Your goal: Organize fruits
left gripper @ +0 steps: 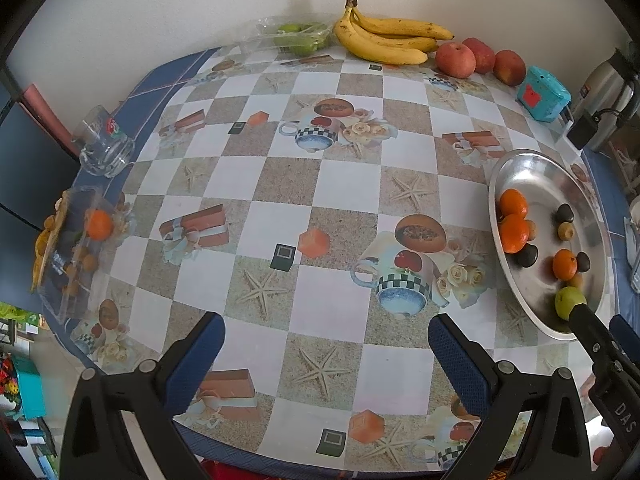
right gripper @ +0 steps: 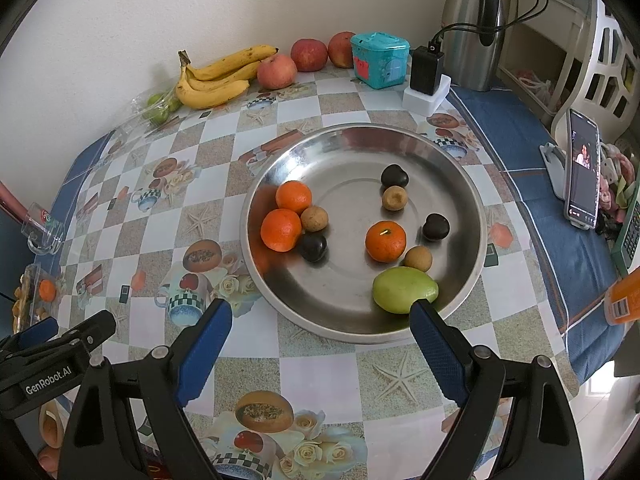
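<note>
On the patterned table (left gripper: 320, 184), left wrist view: left gripper (left gripper: 326, 336) hangs over bare cloth, jaws spread wide, nothing between them. Bananas (left gripper: 388, 38) and apples (left gripper: 478, 58) lie along the back wall, beside a clear bag of green fruit (left gripper: 300, 36). At the left edge sits a clear plastic box (left gripper: 72, 252) with one orange (left gripper: 98, 224) and small brown fruits inside; a glass mug (left gripper: 105, 148) stands behind it. Metal plate (left gripper: 520, 168) at right holds mixed fruit

Right wrist view: right gripper (right gripper: 320, 320) sits over the near rim of the metal plate (right gripper: 360, 136), jaws spread, empty. Green fruit (right gripper: 405, 288) lies in the plate just ahead of the right finger (right gripper: 434, 340); whether they touch cannot be told. Also in the plate: three oranges (right gripper: 385, 241), three dark round fruits (right gripper: 394, 176), three small tan fruits (right gripper: 394, 198)

Handling judgement: green fruit looks firm, smooth-skinned and light; likely to roll on the slick metal. Best taken across its widest middle, pads on opposite sides, modest squeeze to avoid bruising. Oranges softer, easy to dent; the small fruits could slip out sideways
</note>
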Motion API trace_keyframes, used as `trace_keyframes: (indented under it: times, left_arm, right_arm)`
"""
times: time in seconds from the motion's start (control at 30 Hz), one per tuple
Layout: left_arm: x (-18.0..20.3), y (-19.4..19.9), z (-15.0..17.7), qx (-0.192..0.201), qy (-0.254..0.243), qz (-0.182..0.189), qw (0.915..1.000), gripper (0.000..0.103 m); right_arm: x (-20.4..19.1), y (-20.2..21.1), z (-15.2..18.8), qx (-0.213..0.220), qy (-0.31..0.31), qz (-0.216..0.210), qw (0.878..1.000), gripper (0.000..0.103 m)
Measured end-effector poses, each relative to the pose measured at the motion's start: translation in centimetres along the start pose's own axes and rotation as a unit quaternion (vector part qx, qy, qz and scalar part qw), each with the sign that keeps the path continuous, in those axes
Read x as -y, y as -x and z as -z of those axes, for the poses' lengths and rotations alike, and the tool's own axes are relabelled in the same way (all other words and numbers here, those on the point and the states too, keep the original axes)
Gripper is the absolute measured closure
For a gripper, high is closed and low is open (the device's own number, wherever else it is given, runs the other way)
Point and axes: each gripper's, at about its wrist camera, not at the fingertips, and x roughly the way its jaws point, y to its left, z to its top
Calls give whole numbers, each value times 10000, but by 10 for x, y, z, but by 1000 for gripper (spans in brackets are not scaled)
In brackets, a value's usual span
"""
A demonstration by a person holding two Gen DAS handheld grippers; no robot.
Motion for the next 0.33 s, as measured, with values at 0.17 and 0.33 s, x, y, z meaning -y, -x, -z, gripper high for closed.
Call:
trace_keyframes:
  times: [0.17,0.33]
  left_arm:
    - [0,1,0,43,-10,-2,10000,0]
    - [1,2,0,65,-28,-2,10000,0]
  right_arm:
    - [-1,-1,1,-8,-4,1,10000,12]
    - [-2,-1,2,-14,-12,1,10000,12]
